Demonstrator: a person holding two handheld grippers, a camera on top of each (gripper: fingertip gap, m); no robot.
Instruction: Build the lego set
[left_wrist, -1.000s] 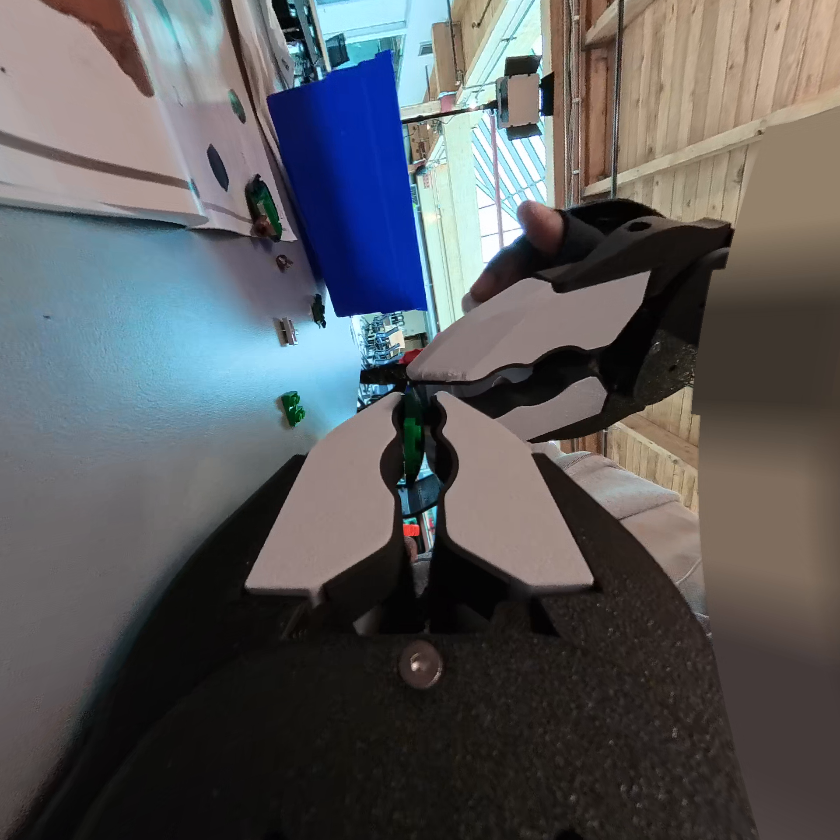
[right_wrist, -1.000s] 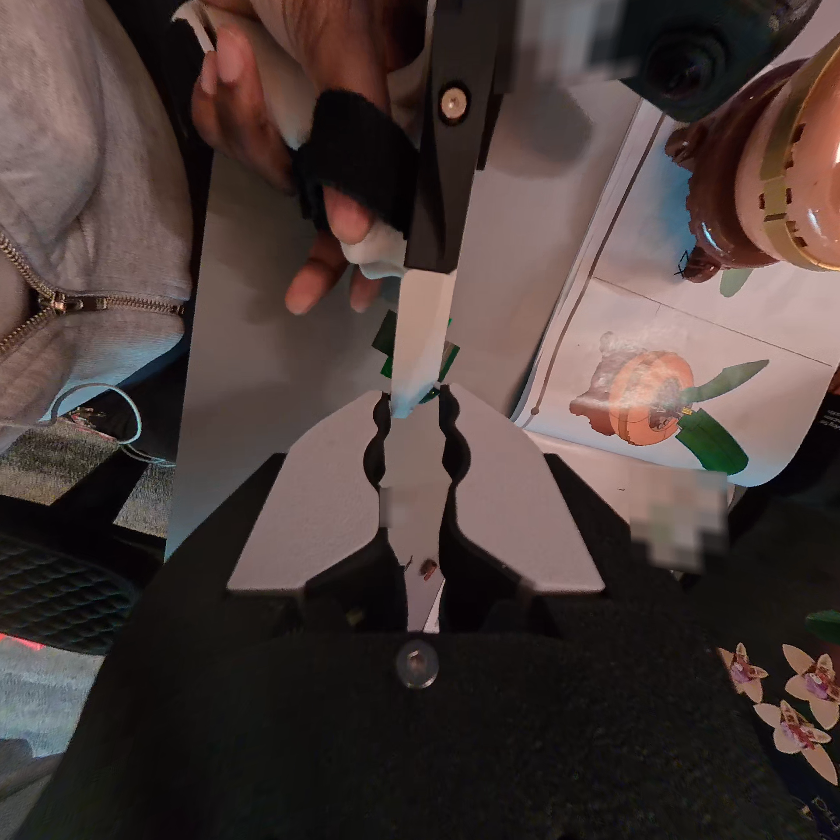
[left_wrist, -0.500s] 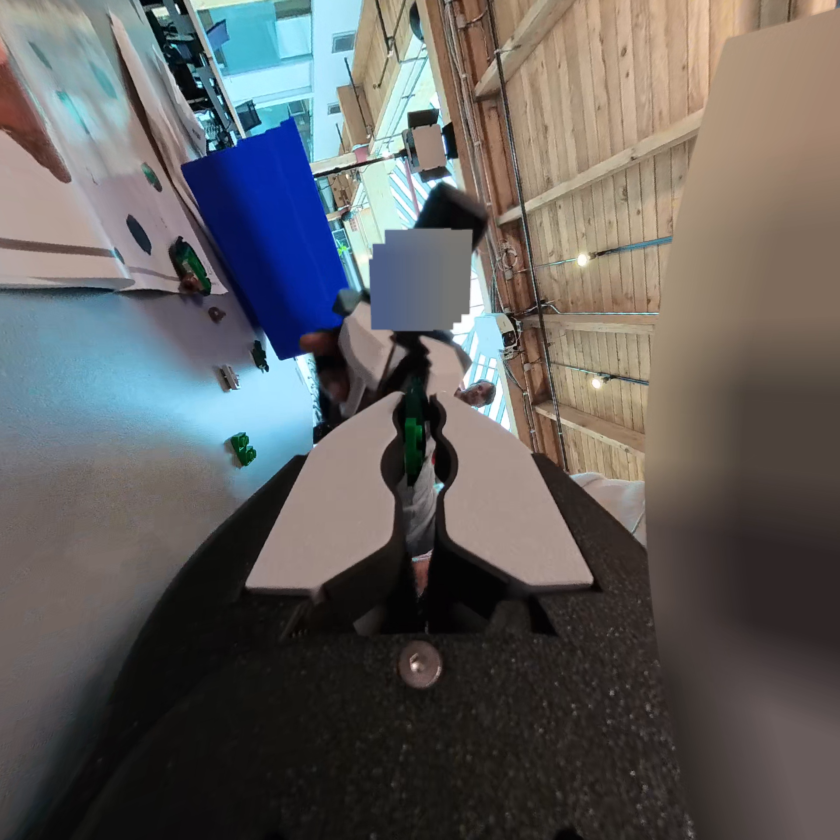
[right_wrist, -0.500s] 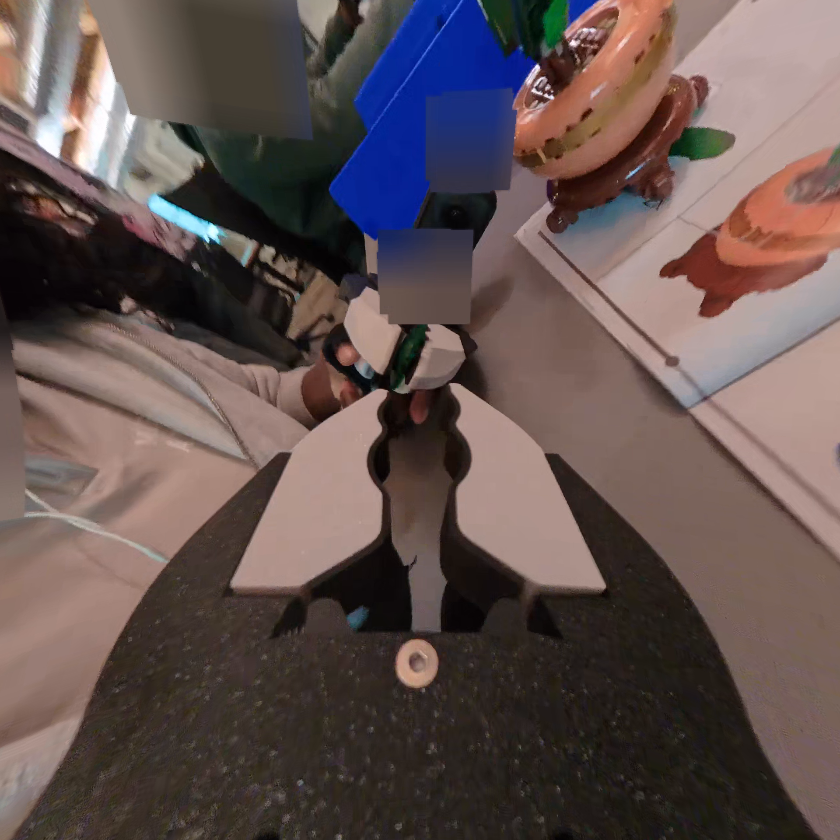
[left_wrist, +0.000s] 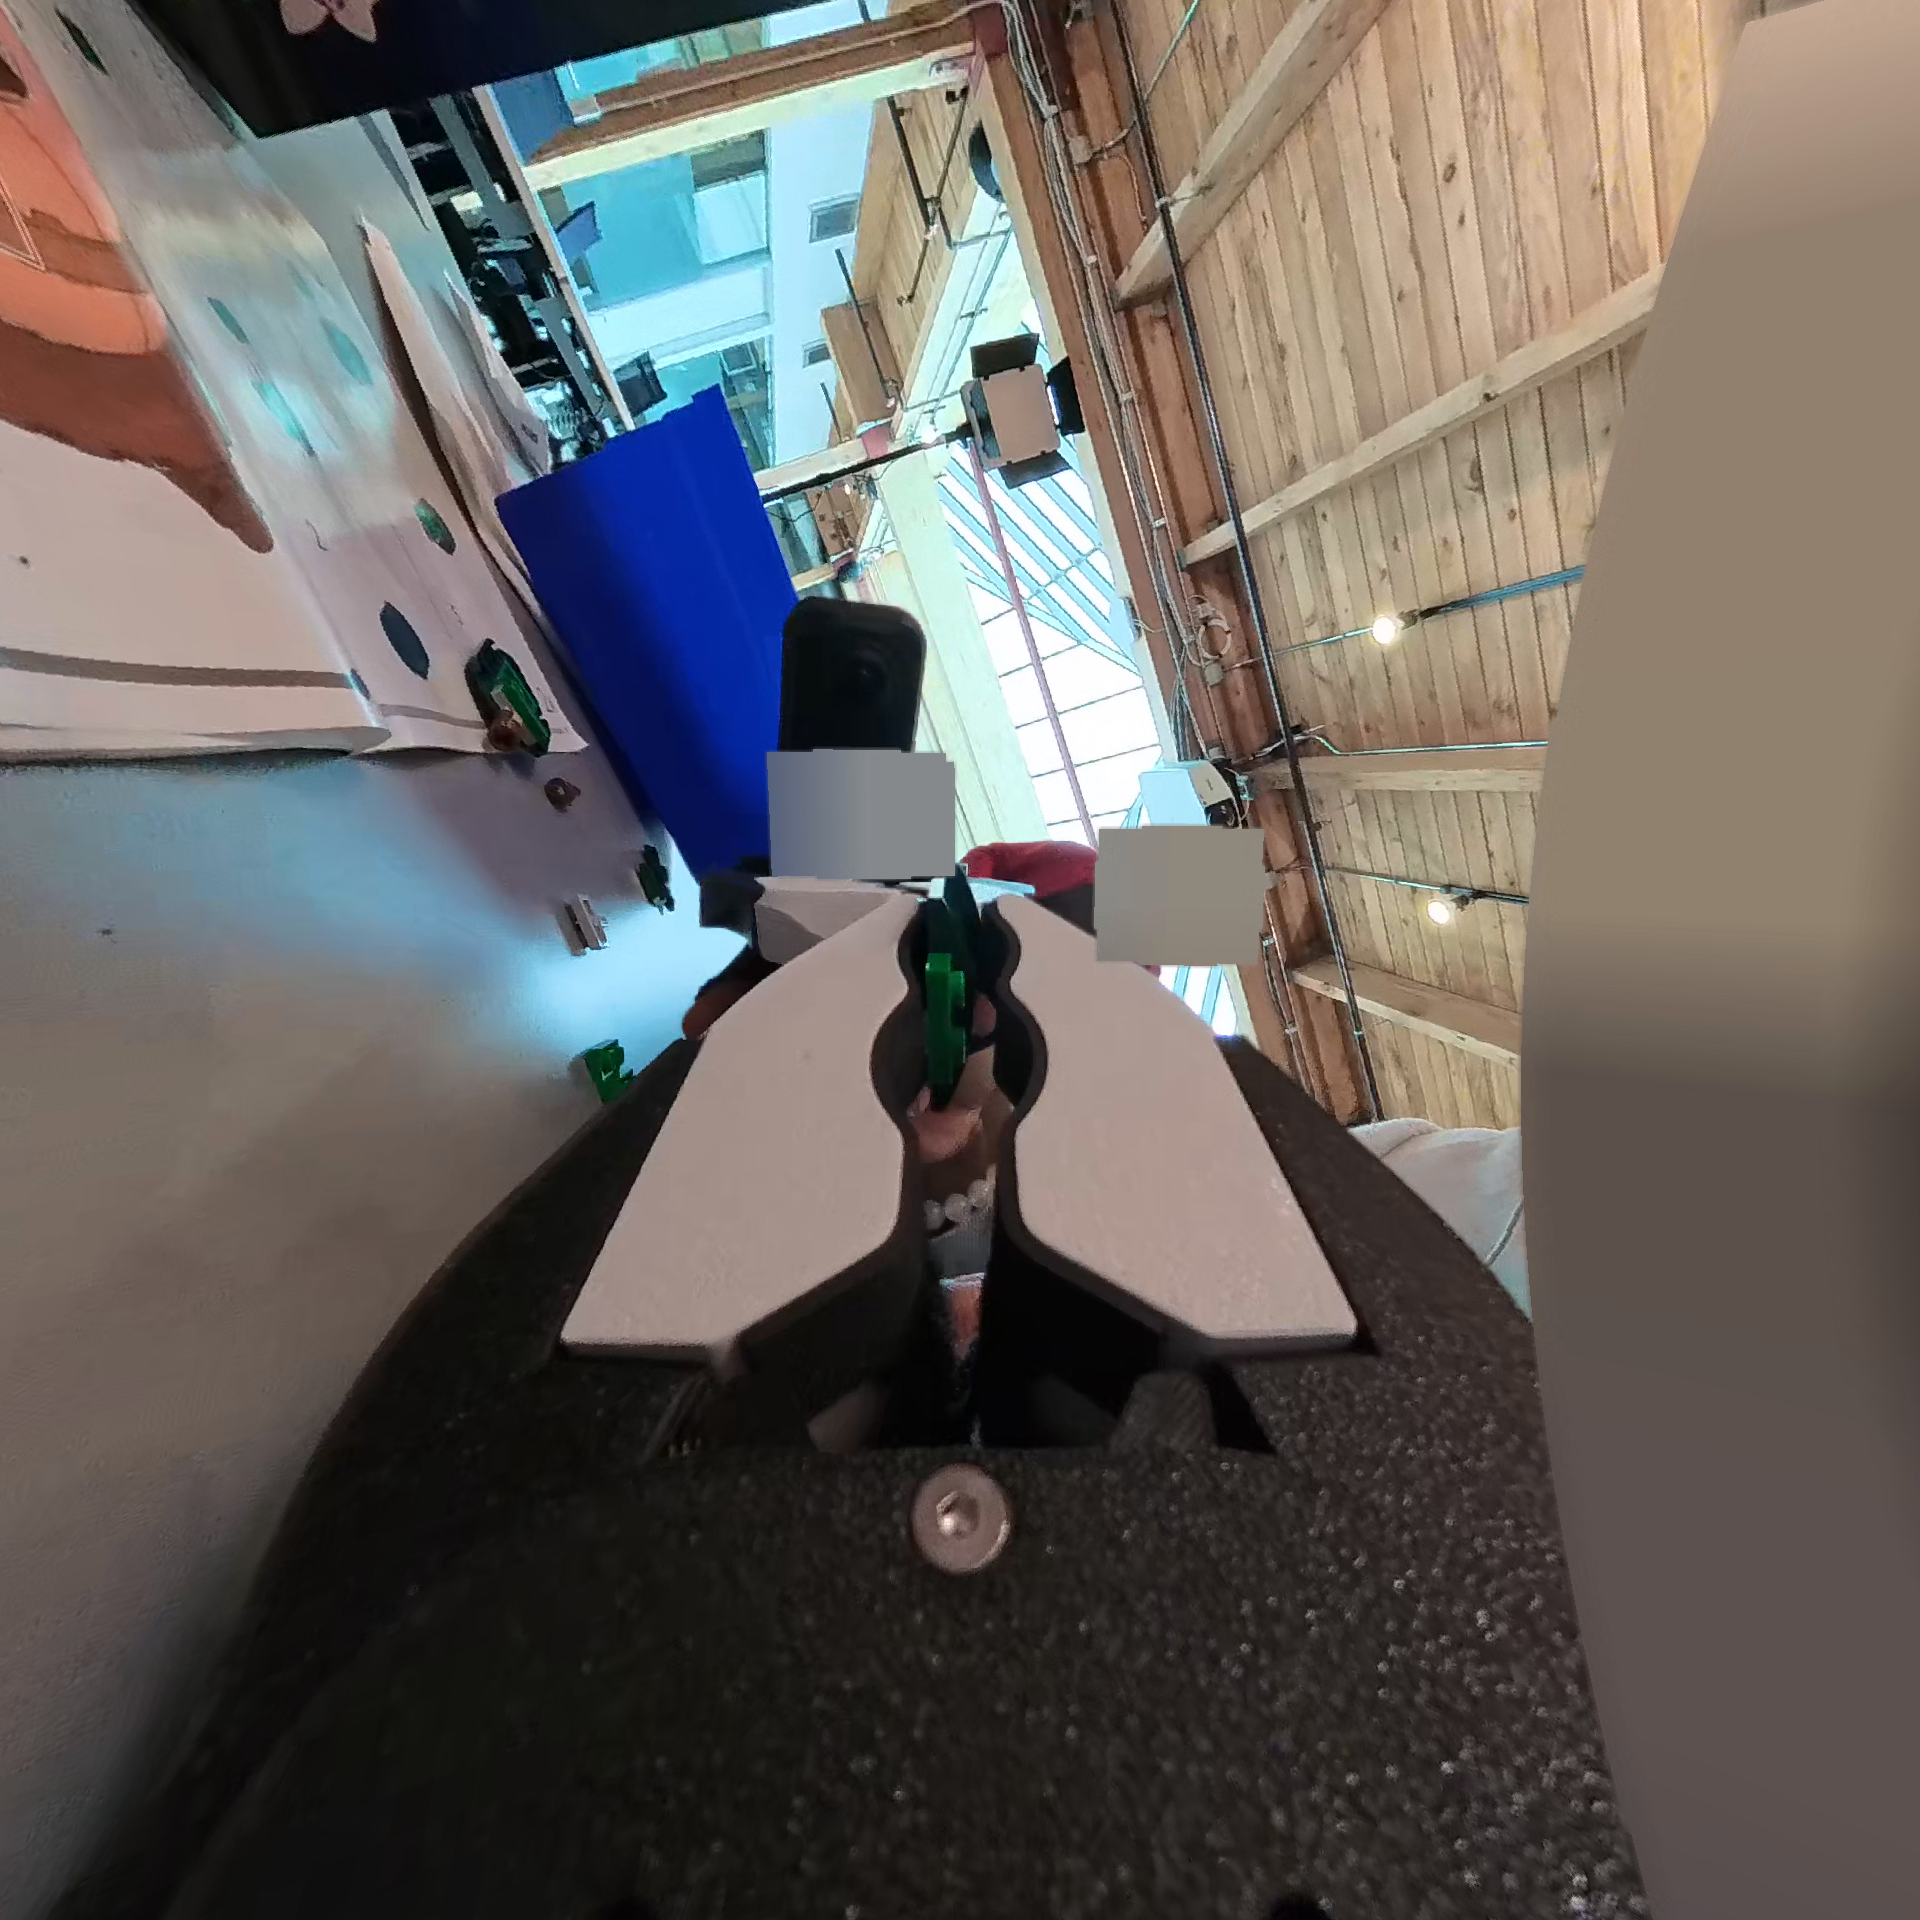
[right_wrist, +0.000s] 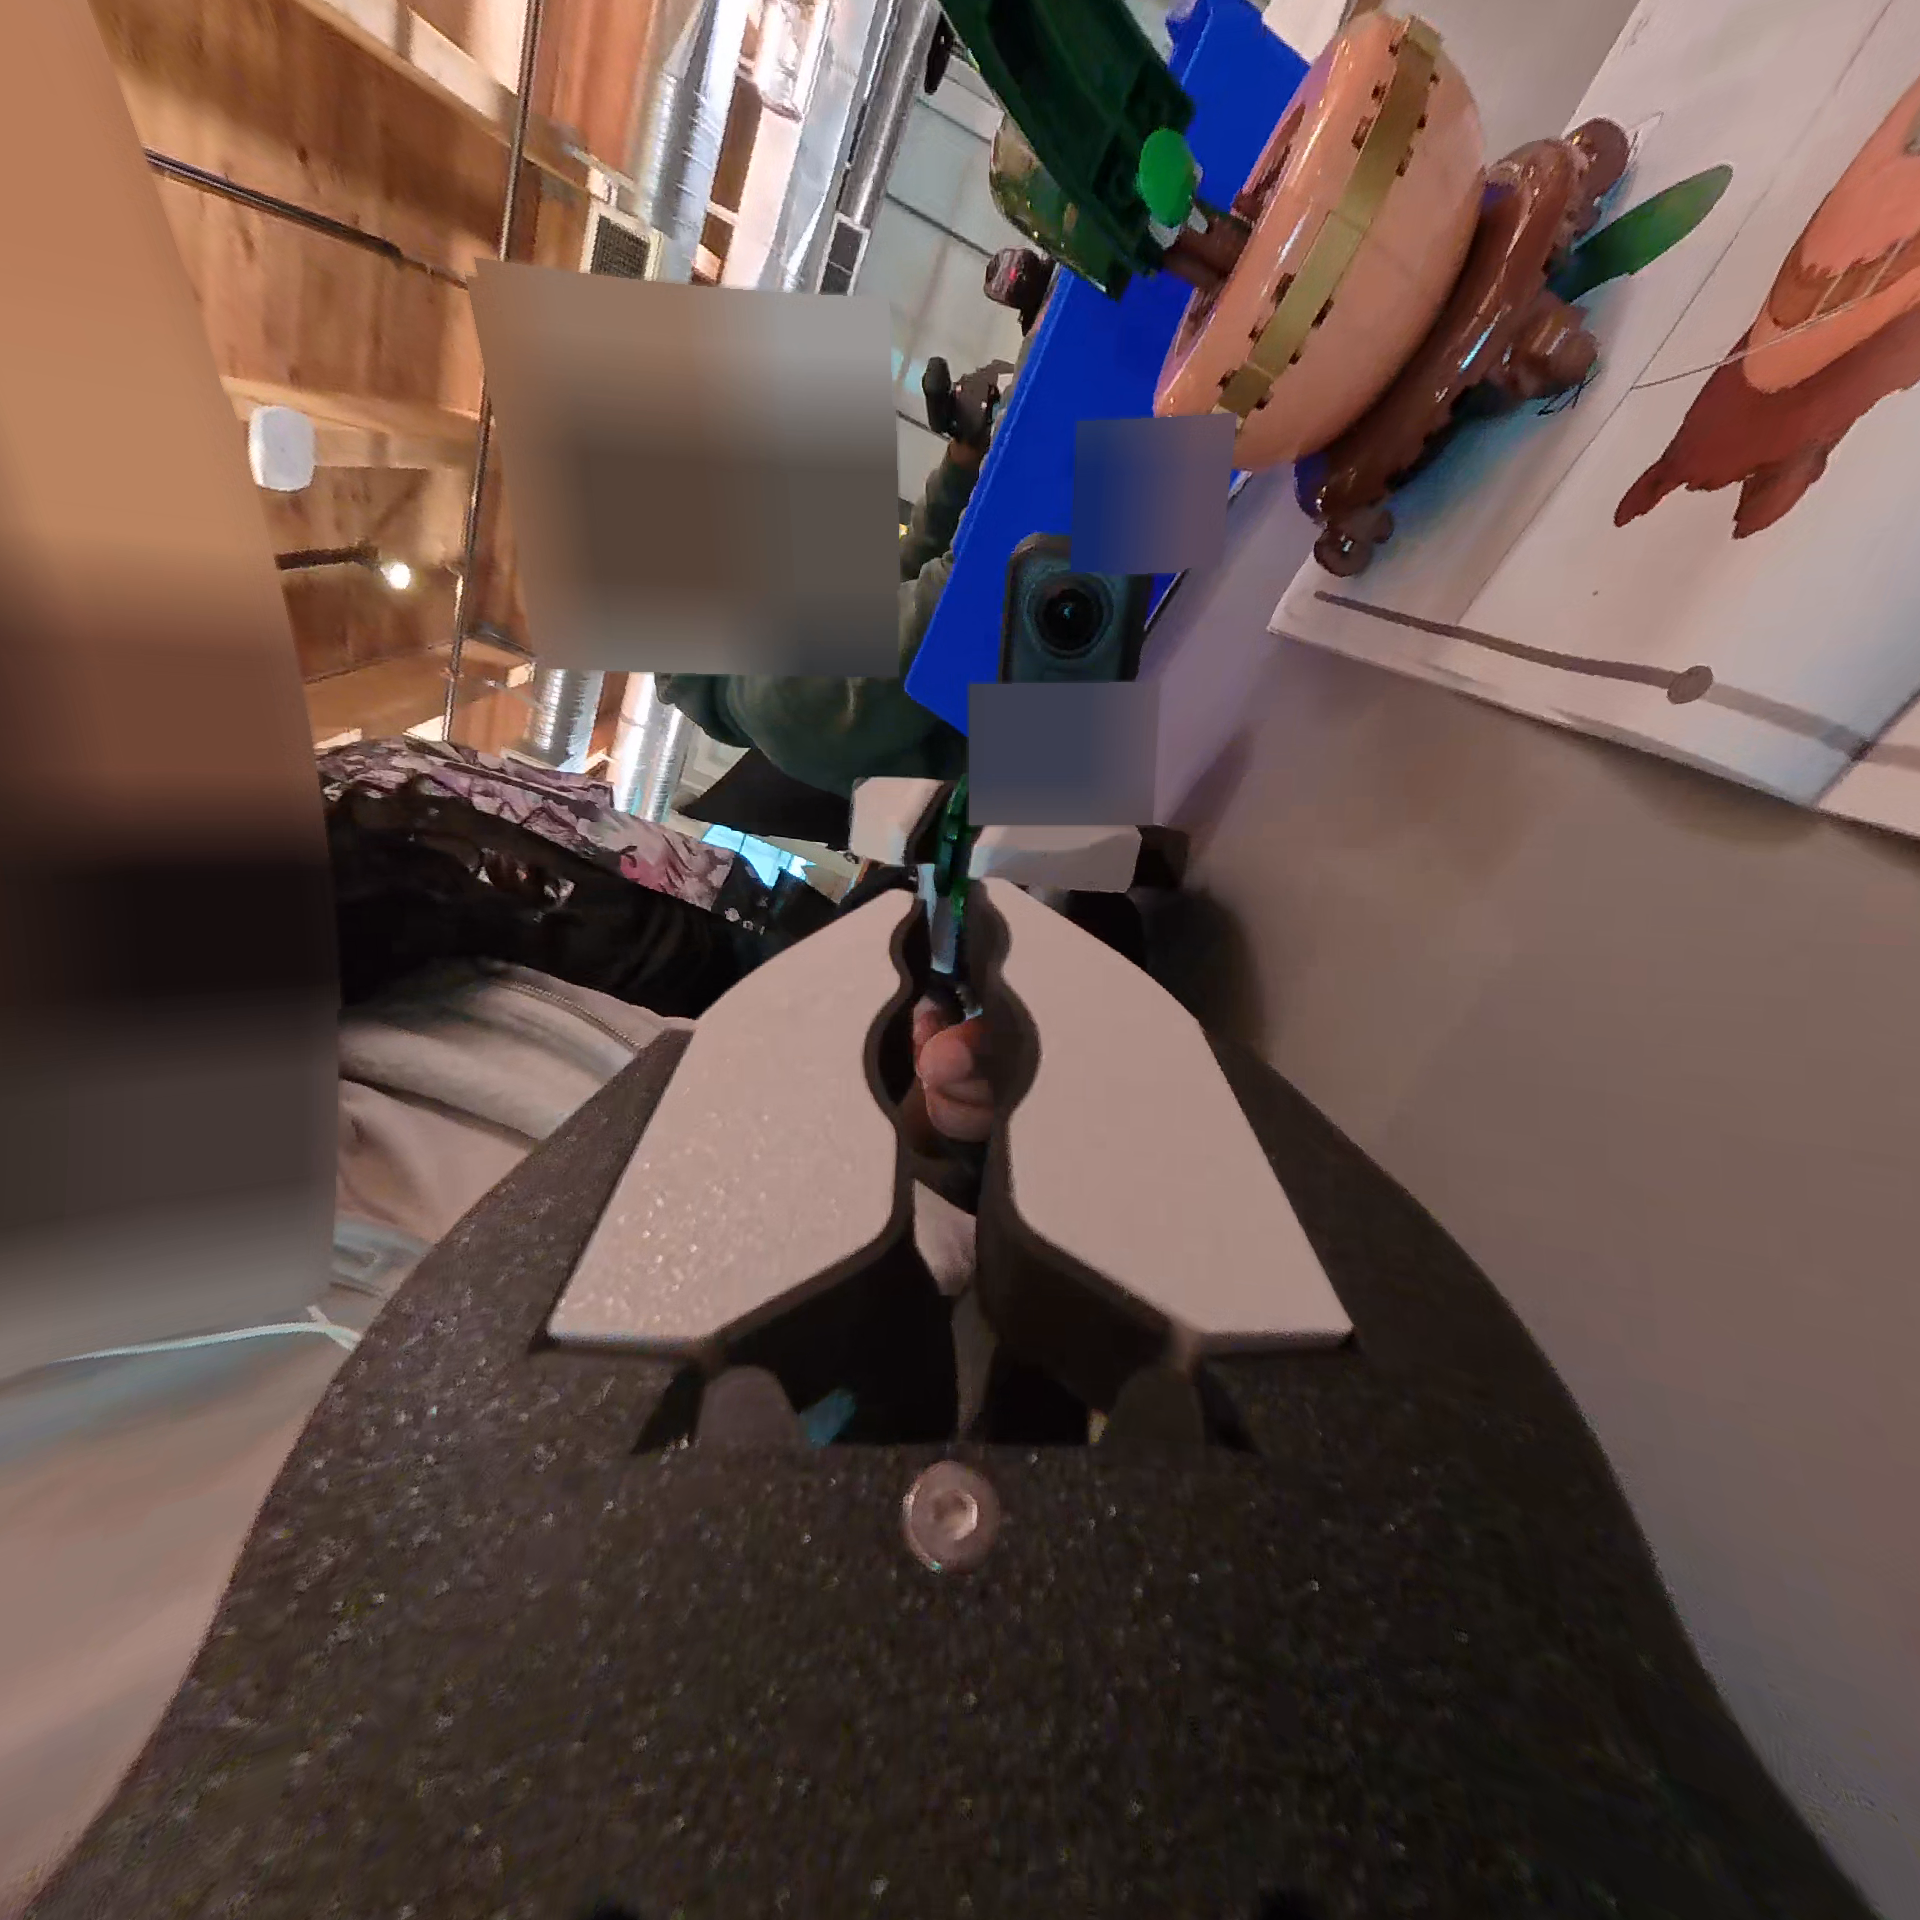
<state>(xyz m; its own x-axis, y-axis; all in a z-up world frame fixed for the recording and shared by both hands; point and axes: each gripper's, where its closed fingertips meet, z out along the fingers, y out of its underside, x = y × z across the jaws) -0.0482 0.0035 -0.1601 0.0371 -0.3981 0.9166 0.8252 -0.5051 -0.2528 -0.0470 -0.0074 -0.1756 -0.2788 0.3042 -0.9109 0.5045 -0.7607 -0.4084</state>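
In the left wrist view, our left tongs (left_wrist: 954, 940) pinch a green lego piece (left_wrist: 943, 1003) edge-on, held off the grey surface (left_wrist: 260, 987), tip to tip with the right tongs (left_wrist: 831, 914).

In the right wrist view, our right tongs (right_wrist: 951, 935) sit nearly closed around that piece (right_wrist: 954, 831); whether they grip it we cannot tell. The lego pot (right_wrist: 1340, 270) stands on the instruction sheet (right_wrist: 1621, 582).

Left gripper (left_wrist: 954, 914): pale grey finger faces w/ black edges, speckled black body. Green lego piece (left_wrist: 943, 1013) betw. them, bright green, darker green at its 12 o'clock end. Right gripper (right_wrist: 956, 914): same grey and black. Table (left_wrist: 260, 1039): plain grey-white. Blue board (left_wrist: 655, 623) at 11 o'clock: solid deep blue. Instruction sheet (right_wrist: 1662, 499) at 2 o'clock: white, w/ orange-brown printed figs and a grey line. Lego pot (right_wrist: 1340, 270) at 1 o'clock: peach w/ olive-gold band, dark brown base, dark green parts on top. Small green brick (left_wrist: 608, 1070) at 9 o'clock: bright green.
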